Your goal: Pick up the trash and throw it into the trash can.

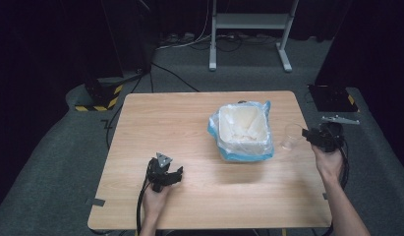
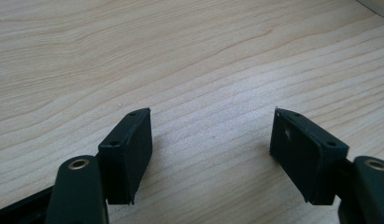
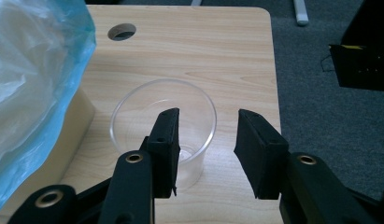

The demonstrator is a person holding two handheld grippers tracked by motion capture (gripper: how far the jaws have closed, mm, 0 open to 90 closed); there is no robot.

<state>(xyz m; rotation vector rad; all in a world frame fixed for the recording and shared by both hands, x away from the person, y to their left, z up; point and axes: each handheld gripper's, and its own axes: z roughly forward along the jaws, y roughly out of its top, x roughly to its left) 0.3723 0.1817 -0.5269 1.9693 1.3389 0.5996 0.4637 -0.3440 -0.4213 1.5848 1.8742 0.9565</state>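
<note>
One clear plastic cup (image 3: 162, 130) stands upright near the right edge of the wooden table (image 1: 189, 147), just beside the one cream bin (image 1: 242, 129) lined with a blue-tinted plastic bag (image 3: 35, 79). In the right gripper view the right gripper (image 3: 206, 149) is at the cup with its jaws apart: one jaw sits inside the rim, the other outside the near wall, so the wall lies between them, and no pad is seen pressing on it. The left gripper (image 2: 210, 149) rests low over bare tabletop at the front left, its jaws wide apart and holding nothing. Risks, as judged from this position: the cup is thin, light and empty, so a closure on a single wall could buckle or crack it, or tip it toward the table edge, which is near, and it could roll off onto the grey carpet. A pinch that is off-centre may let the slick plastic slip free on lifting. The loose bag overhang hangs close to the cup and could snag a jaw or be dragged along. Count: one cup, one lined bin, one bag, two grippers, one cable hole (image 3: 121, 31) in the table's far corner.
</note>
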